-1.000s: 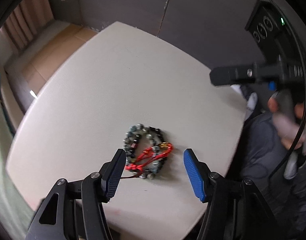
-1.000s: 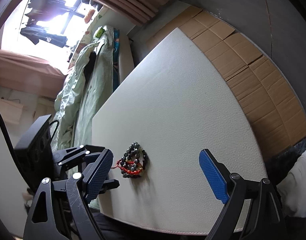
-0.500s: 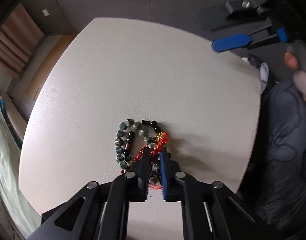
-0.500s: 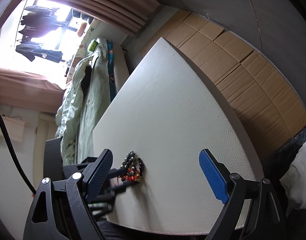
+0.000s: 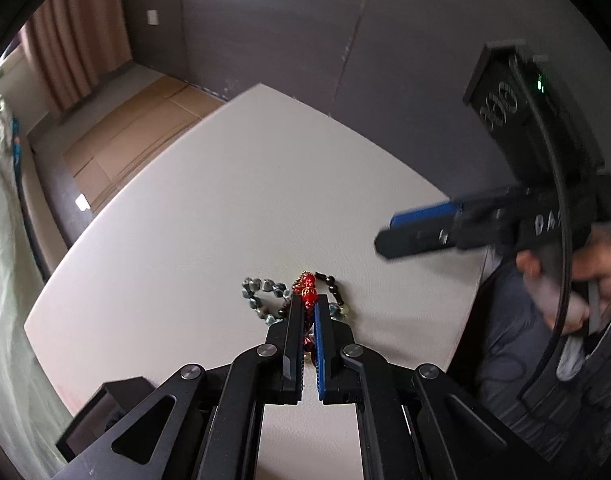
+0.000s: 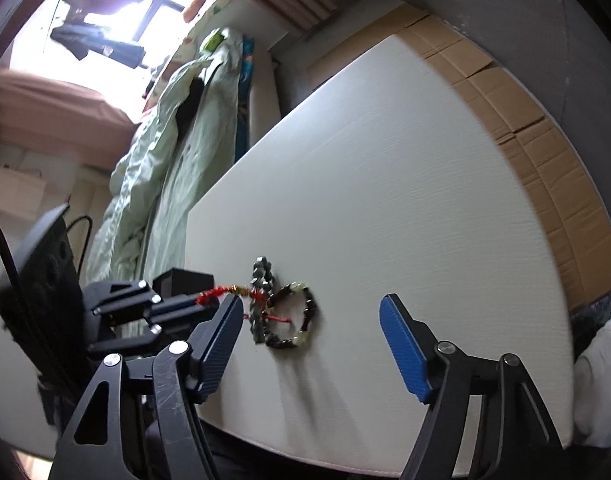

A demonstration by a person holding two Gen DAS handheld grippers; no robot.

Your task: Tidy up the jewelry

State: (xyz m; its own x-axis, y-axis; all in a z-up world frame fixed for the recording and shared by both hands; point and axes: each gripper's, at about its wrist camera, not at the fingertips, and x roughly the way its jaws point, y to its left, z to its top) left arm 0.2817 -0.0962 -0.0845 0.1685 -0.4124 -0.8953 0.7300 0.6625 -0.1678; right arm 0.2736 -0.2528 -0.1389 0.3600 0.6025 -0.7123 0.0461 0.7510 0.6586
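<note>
Red cord bracelet [image 5: 308,297]: clamped in left tongs [image 5: 309,312], above white surface [image 5: 209,216]. Bead bracelets [image 6: 283,316]: tangled with it, lying on surface. Right tongs [image 6: 311,334]: closing, nothing between.

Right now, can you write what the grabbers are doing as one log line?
left gripper: shut on red cord | right gripper: closing, nothing between | bead bracelets: on table
</note>
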